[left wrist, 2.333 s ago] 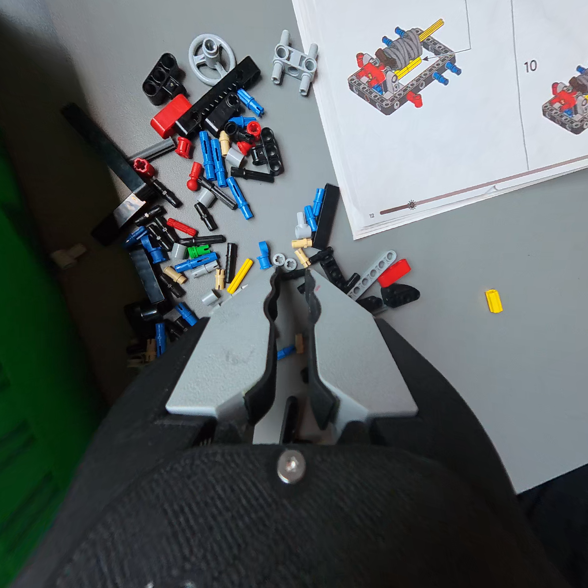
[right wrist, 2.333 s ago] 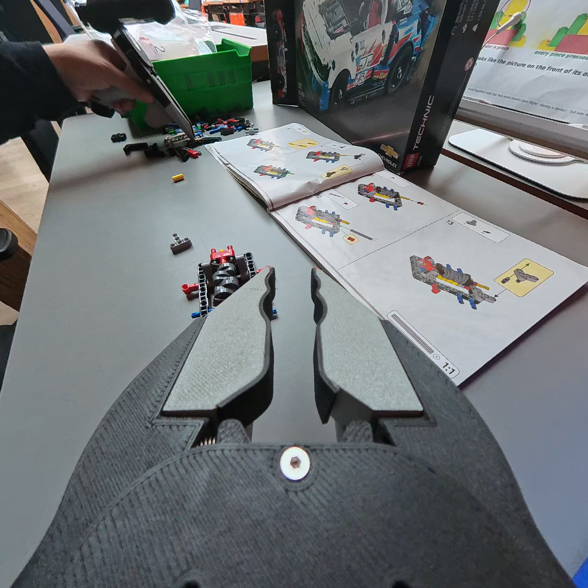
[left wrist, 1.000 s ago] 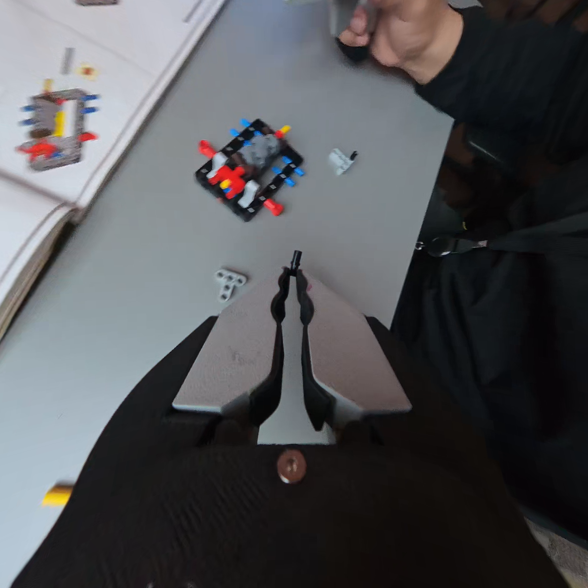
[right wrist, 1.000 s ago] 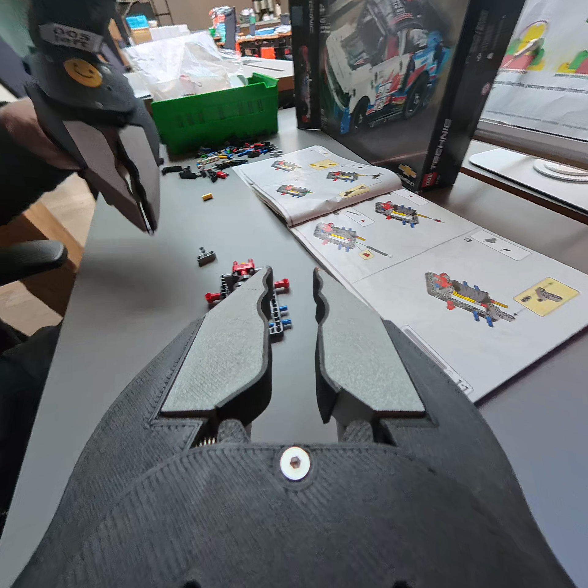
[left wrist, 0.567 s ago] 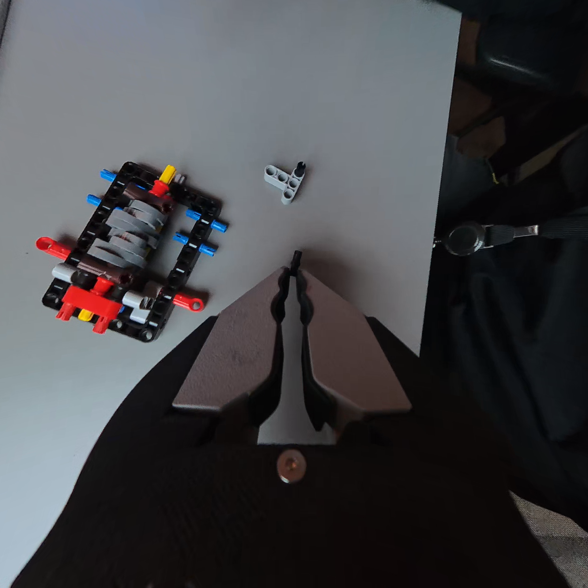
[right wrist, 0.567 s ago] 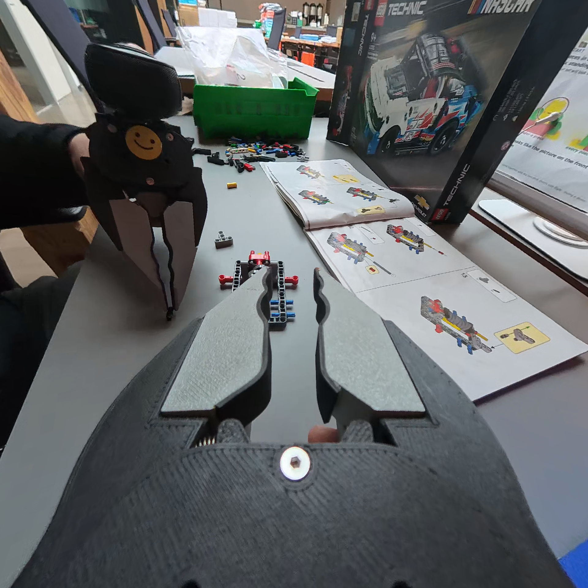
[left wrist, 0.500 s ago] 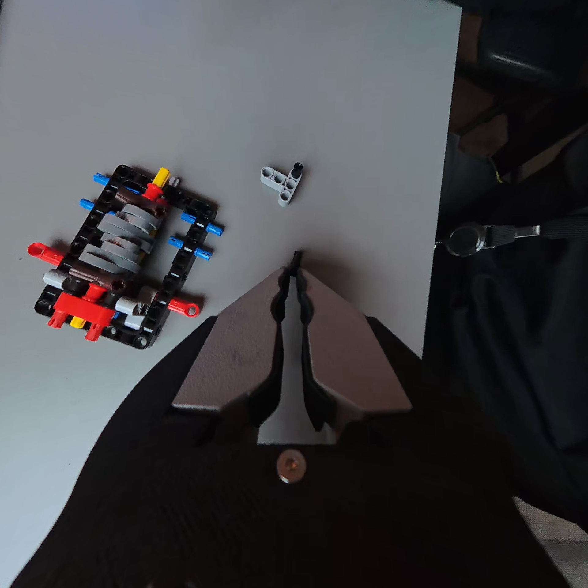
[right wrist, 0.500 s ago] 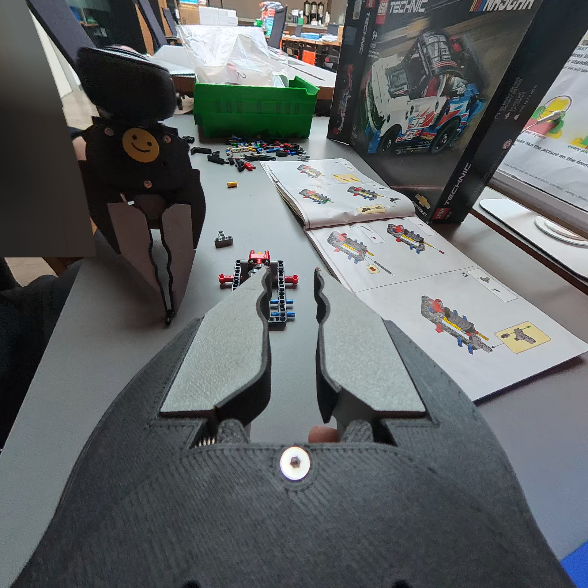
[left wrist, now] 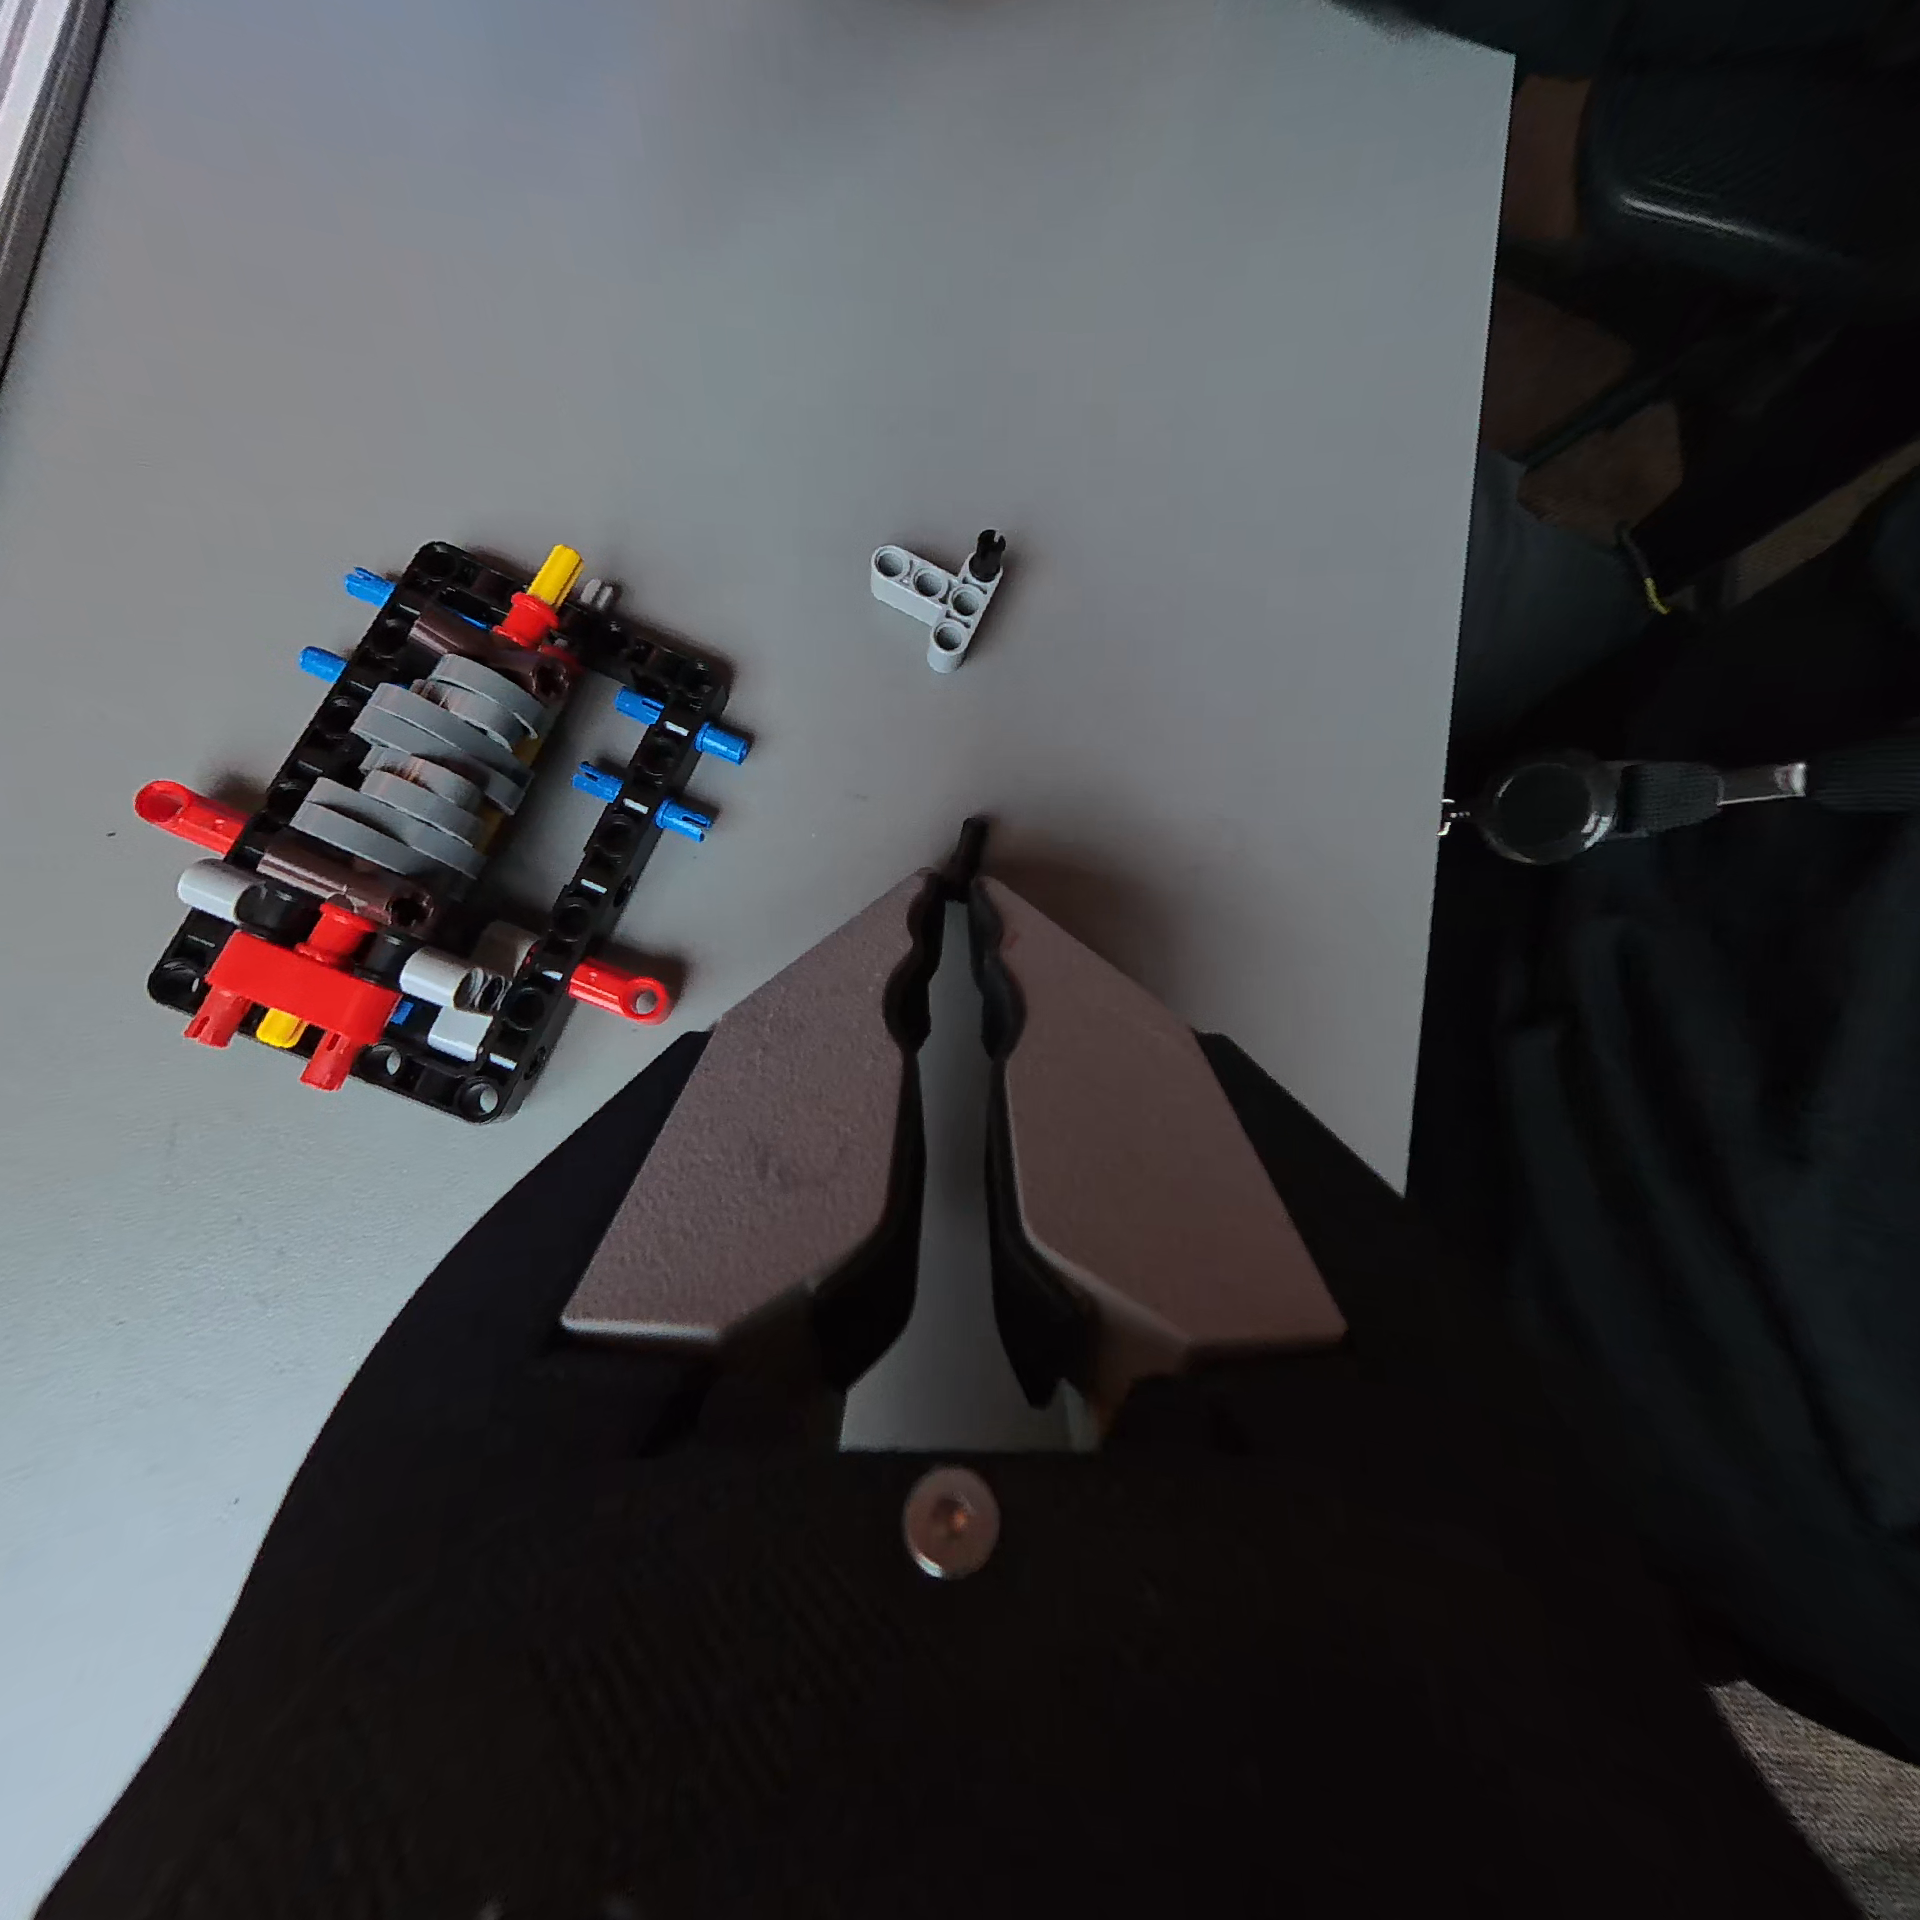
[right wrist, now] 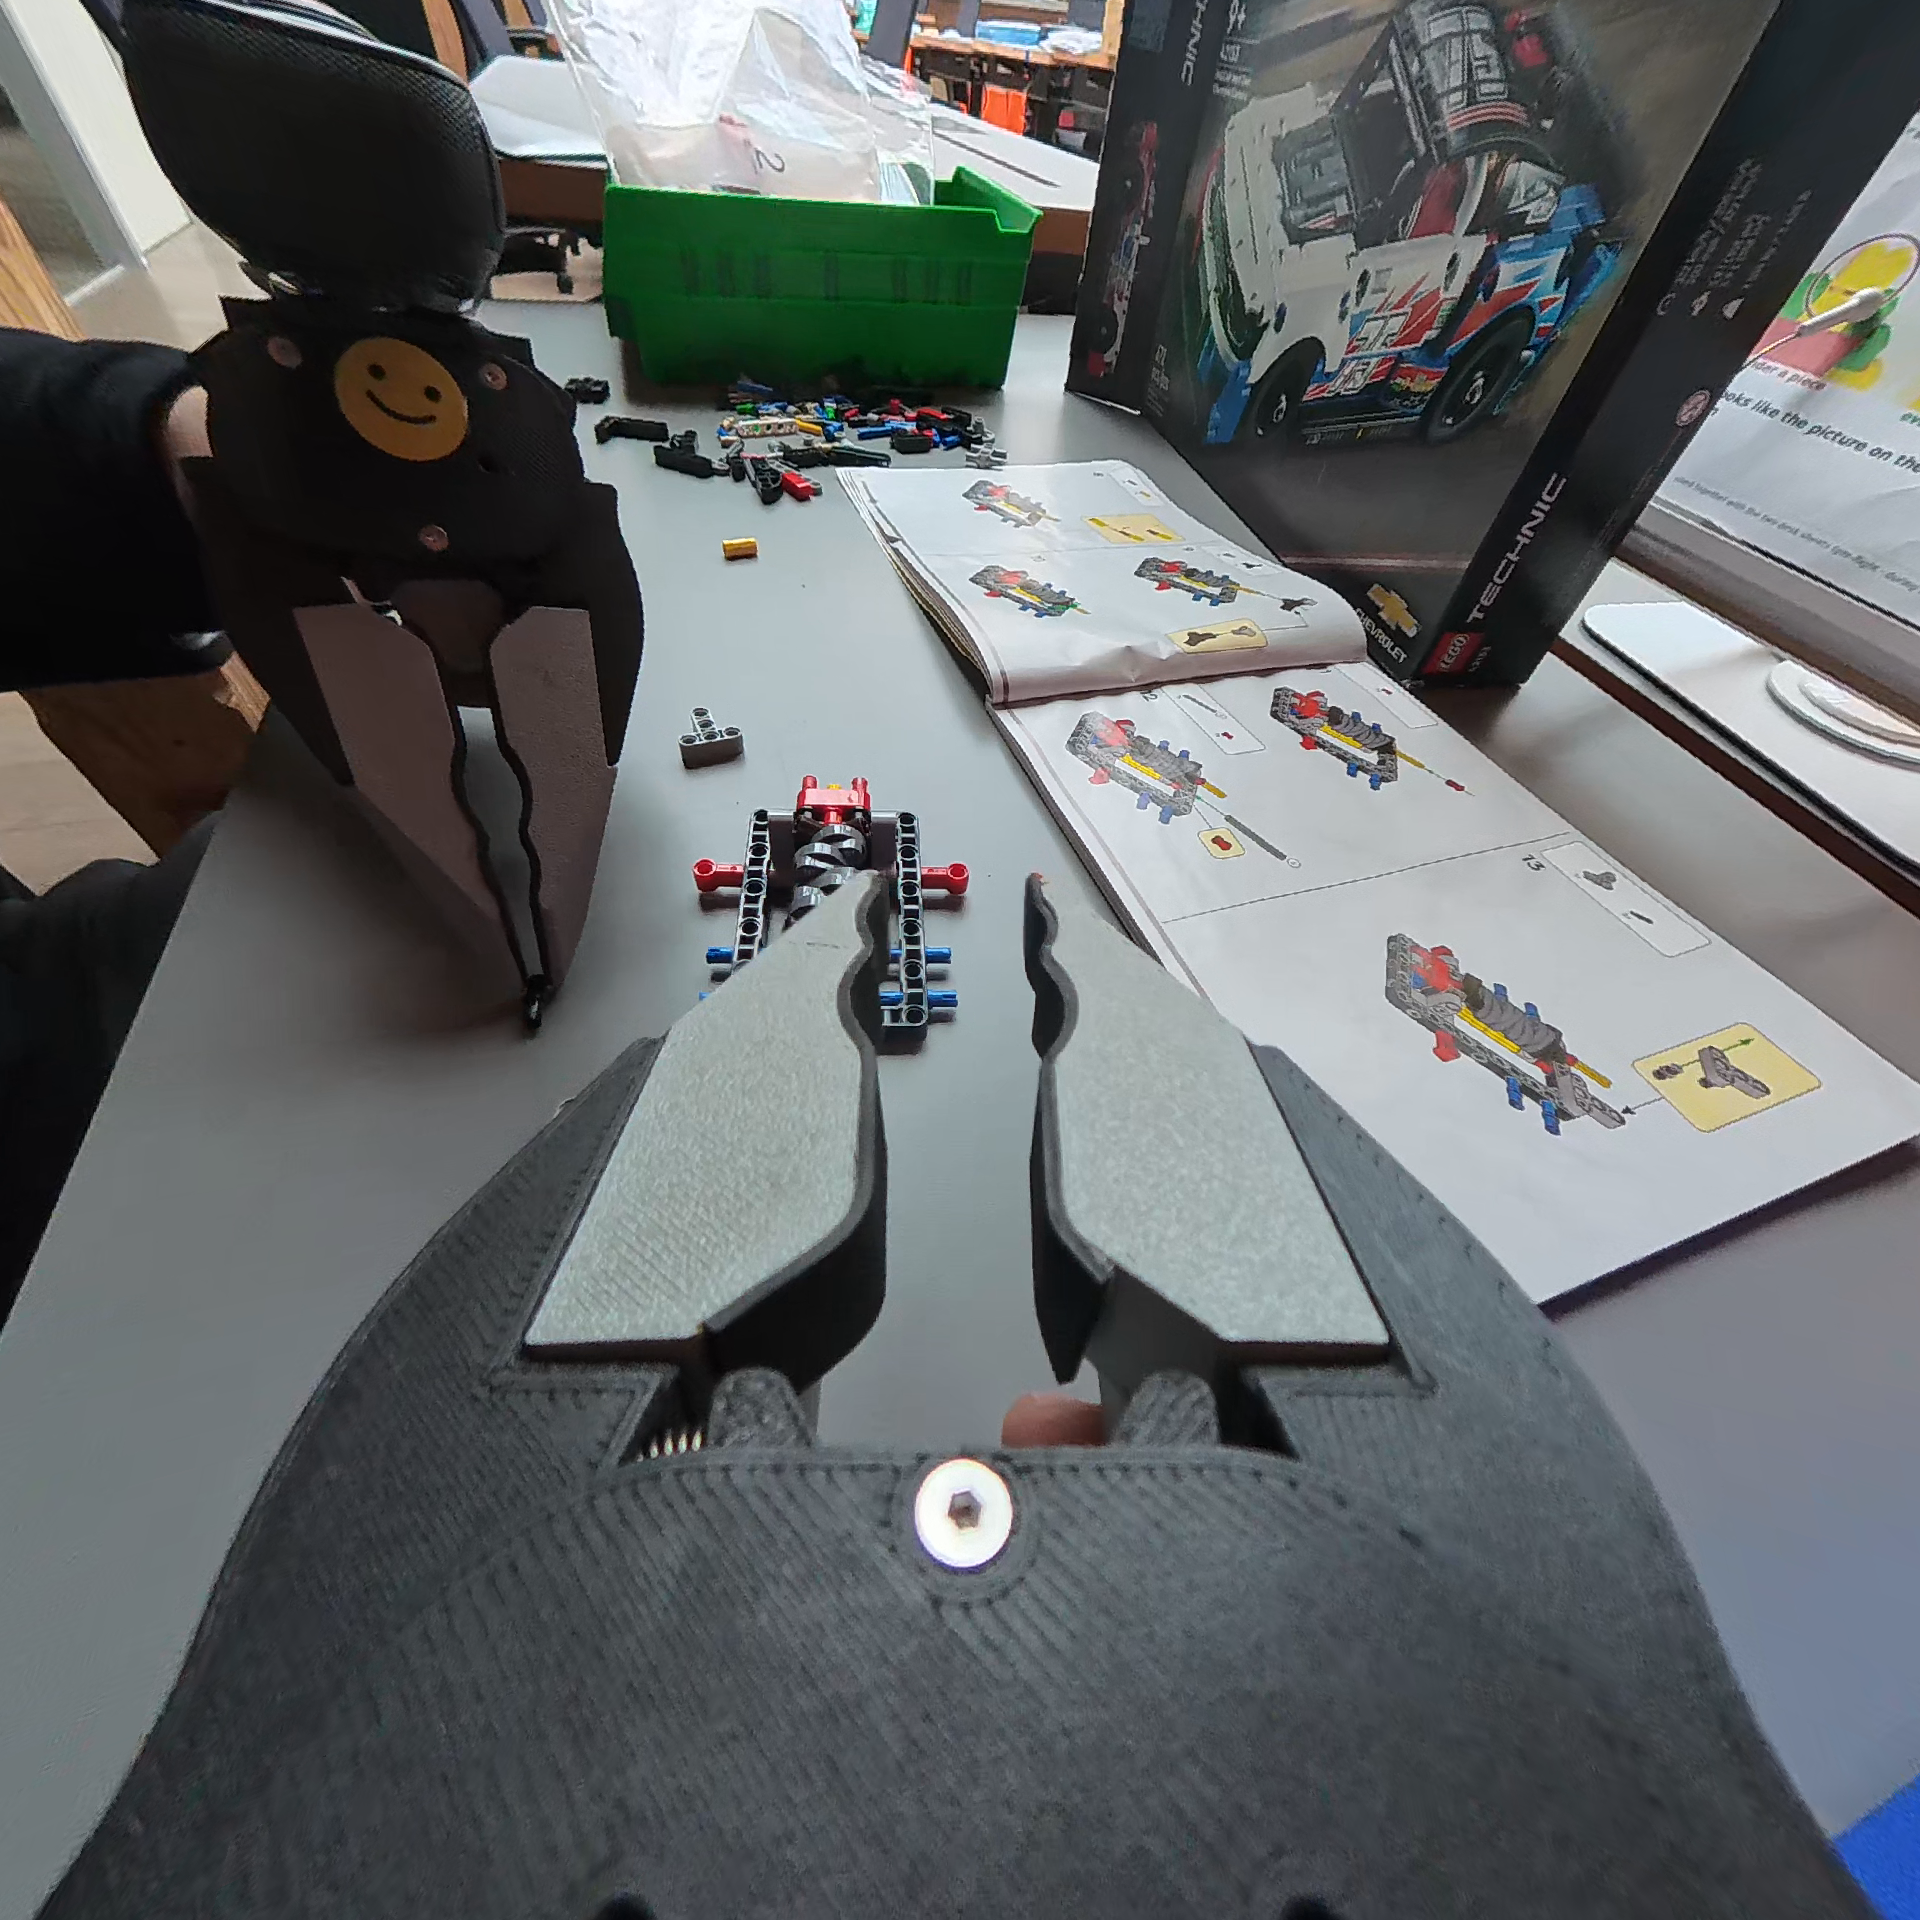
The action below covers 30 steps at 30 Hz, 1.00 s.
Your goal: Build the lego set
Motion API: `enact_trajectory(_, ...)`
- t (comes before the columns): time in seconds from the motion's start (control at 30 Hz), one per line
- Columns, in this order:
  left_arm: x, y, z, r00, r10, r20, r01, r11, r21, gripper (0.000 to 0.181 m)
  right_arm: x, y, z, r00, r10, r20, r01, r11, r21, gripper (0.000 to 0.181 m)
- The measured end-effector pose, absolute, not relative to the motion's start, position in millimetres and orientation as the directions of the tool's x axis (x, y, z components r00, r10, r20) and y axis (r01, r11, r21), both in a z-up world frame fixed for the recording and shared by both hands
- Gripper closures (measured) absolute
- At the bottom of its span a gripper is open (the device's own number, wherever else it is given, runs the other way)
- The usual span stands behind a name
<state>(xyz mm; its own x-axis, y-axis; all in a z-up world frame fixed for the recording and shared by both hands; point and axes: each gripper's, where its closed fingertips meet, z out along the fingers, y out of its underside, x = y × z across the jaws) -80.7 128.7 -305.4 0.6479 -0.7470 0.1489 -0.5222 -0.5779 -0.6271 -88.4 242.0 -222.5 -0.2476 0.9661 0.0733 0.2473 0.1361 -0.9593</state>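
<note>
My left gripper (left wrist: 961, 883) is shut on a small black pin (left wrist: 971, 844) that sticks out past its tips, just above the grey table. It also shows in the right wrist view (right wrist: 530, 987), tips down, with the pin (right wrist: 533, 1006) at the table. A grey L-shaped piece with a black pin (left wrist: 940, 603) lies just beyond it; it also shows in the right wrist view (right wrist: 712, 740). The black frame assembly with grey, red and blue parts (left wrist: 436, 821) lies to the left. My right gripper (right wrist: 956, 894) is open and empty above the near end of that assembly (right wrist: 831, 873).
An open instruction booklet (right wrist: 1299, 810) lies right of the assembly. A pile of loose pieces (right wrist: 821, 436) sits before a green bin (right wrist: 810, 281). A yellow piece (right wrist: 739, 548) lies alone. The set's box (right wrist: 1403, 312) stands at the back right. The table edge (left wrist: 1455, 623) is close on the left gripper's right. Some 15 cm of space lies between my two pairs of fingers.
My left gripper took a black pin from the pile, swung over to beside the assembly and lowered. Over the last half second it barely moved. My right gripper stayed open.
</note>
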Motion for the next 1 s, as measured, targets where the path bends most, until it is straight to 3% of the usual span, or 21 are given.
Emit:
enact_trajectory(0.4,-74.4,128.3,-305.1,0.620,-0.755,0.211,-0.468,-0.573,-0.673,0.179,-86.8,219.3,-226.7,-0.352,0.930,0.103,0.246,0.198,-0.949,0.157)
enact_trajectory(1.0,-75.1,134.2,-304.9,0.637,-0.745,0.196,-0.439,-0.560,-0.703,0.179,-87.6,225.4,-224.5,-0.322,0.944,0.073,0.251,0.160,-0.955,0.157)
